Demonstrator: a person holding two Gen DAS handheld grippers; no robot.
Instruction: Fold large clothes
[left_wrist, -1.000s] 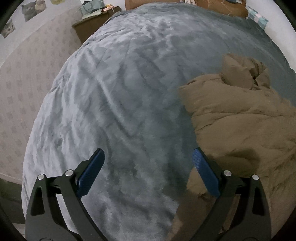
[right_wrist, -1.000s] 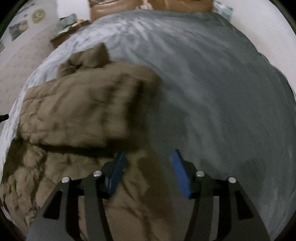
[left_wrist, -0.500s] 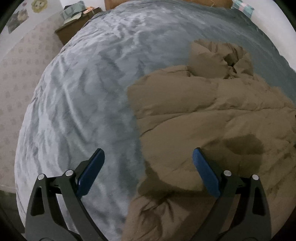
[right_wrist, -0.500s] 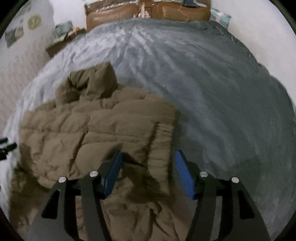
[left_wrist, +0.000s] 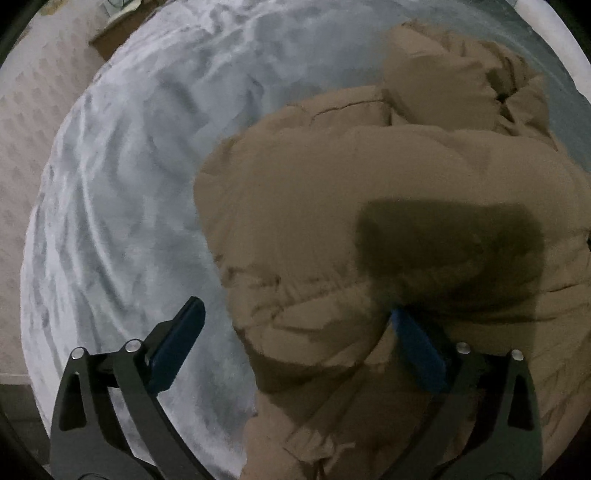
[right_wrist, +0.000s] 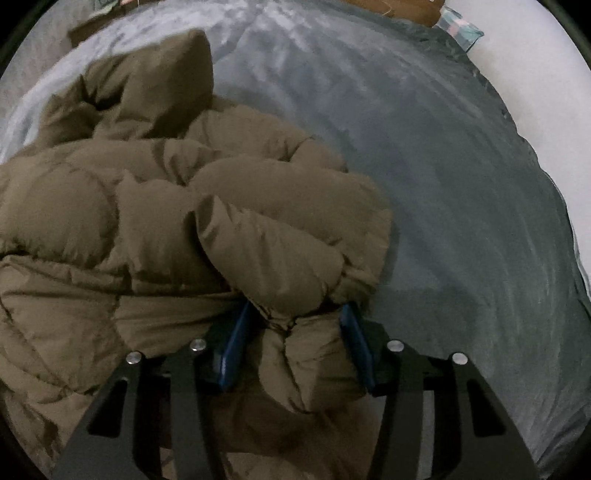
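Note:
A brown padded jacket lies rumpled on a grey-blue bed cover. It also shows in the right wrist view. My left gripper is open wide over the jacket's left edge; its left pad is over the cover and its right pad is against the jacket. My right gripper is partly open with a puffy fold of the jacket's right edge between its blue pads. I cannot tell if the pads press it.
The grey-blue cover spreads far to the right of the jacket. A wooden headboard and a small patterned cushion lie at the far end. Patterned floor and a bedside cabinet lie left.
Both grippers have moved in over the jacket and closer to it. The right gripper's pads now have the jacket's right-edge fold between them. The left gripper stays wide open.

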